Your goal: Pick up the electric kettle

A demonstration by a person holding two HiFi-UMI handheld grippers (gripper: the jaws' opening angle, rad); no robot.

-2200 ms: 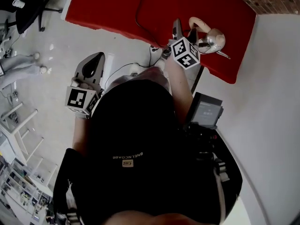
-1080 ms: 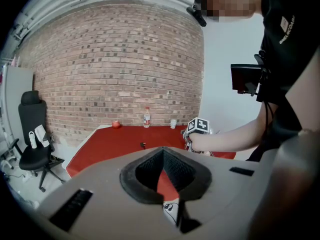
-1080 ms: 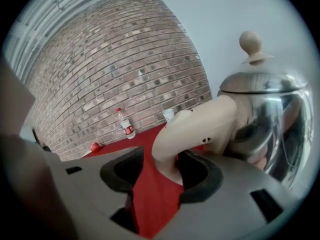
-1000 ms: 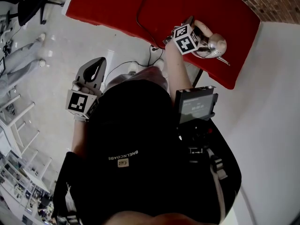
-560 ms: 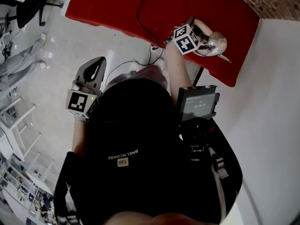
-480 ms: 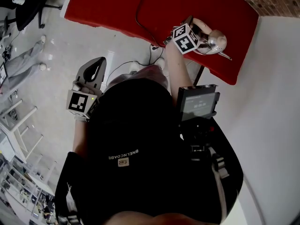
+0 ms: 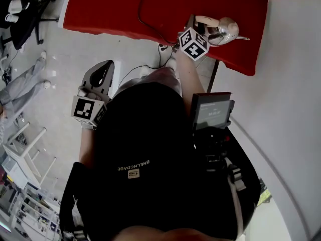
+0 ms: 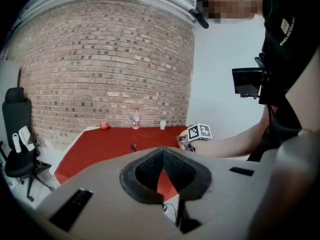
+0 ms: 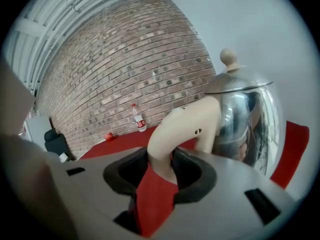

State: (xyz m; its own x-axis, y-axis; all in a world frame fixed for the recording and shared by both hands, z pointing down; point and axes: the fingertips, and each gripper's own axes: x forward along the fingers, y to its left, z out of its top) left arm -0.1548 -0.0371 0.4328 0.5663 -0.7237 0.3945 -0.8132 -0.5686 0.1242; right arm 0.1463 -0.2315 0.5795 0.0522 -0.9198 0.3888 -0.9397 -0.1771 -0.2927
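1. Kettle [image 7: 224, 30] — one, steel with a cream handle [image 9: 175, 129] — is at the right end of the red table [image 7: 110, 9], near the front edge. I cannot tell whether its base touches the table.
2. Right gripper [image 7: 201, 31]: the arm is stretched forward over the table edge and the gripper tilts slightly down. Its jaws have just been closing and now pinch the handle at a middling width.
3. Left gripper [image 7: 102, 67]: the elbow is bent and the gripper is held low beside the body over the floor, well apart from the table. It points forward and a little down, with the jaws drawn together and nothing between them.
4. Counted: two grippers, one table and one cord [image 7: 143, 14] lying on it. At the far edge are one bottle [image 8: 136, 119], one cup [image 8: 162, 125] and one round red thing [image 8: 104, 126] — plus one chair [image 8: 15, 134] off to the left.
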